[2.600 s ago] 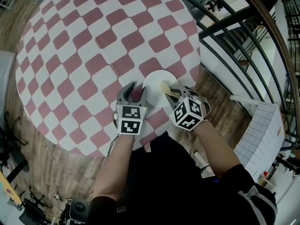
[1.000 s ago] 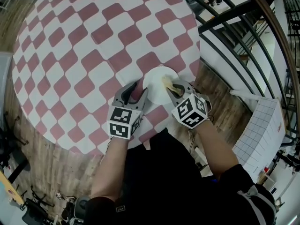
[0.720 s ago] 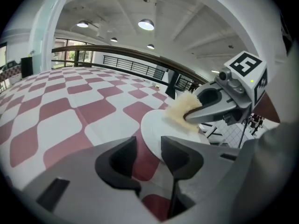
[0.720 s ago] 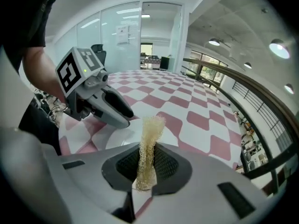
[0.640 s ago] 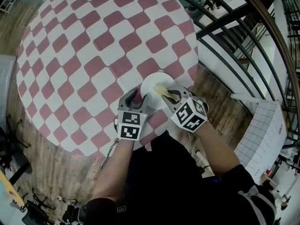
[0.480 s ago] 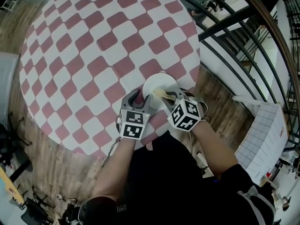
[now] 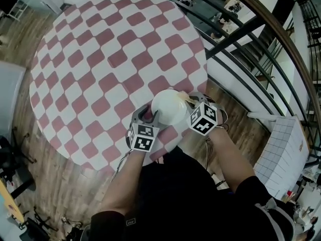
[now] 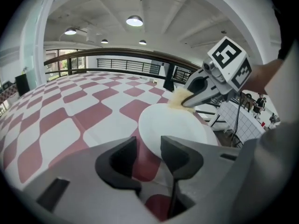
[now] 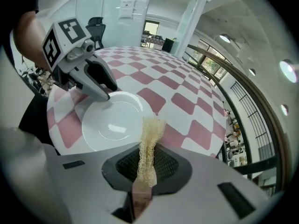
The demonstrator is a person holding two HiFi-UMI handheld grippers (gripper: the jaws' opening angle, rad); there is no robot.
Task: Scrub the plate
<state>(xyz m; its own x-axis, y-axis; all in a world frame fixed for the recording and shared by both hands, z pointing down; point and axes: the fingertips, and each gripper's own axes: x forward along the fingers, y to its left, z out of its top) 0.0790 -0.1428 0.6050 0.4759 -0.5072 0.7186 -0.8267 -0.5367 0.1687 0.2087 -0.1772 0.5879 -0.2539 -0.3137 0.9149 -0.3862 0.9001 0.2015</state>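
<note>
A white plate (image 7: 168, 108) lies near the front edge of the round checked table (image 7: 100, 59). My left gripper (image 7: 147, 112) stands open at the plate's near-left rim. In the left gripper view the plate (image 8: 175, 125) has its rim in the gap of the left gripper (image 8: 152, 155). In the right gripper view one finger of the left gripper (image 9: 103, 90) touches the rim of the plate (image 9: 114, 120). My right gripper (image 7: 190, 102) is shut on a yellow mesh scrubber (image 9: 148, 141). The scrubber (image 8: 176, 98) rests on the plate's far-right rim, held by the right gripper (image 8: 196, 94).
A red-and-white checked cloth covers the table, and its edge (image 7: 173, 142) runs just below the plate. A black metal railing (image 7: 241, 39) curves along the right. On the wooden floor at the right stands a white gridded board (image 7: 281, 149).
The scrubber has moved from the plate's middle to its right rim. The left gripper has stayed at the plate's near-left rim. The head view has shifted.
</note>
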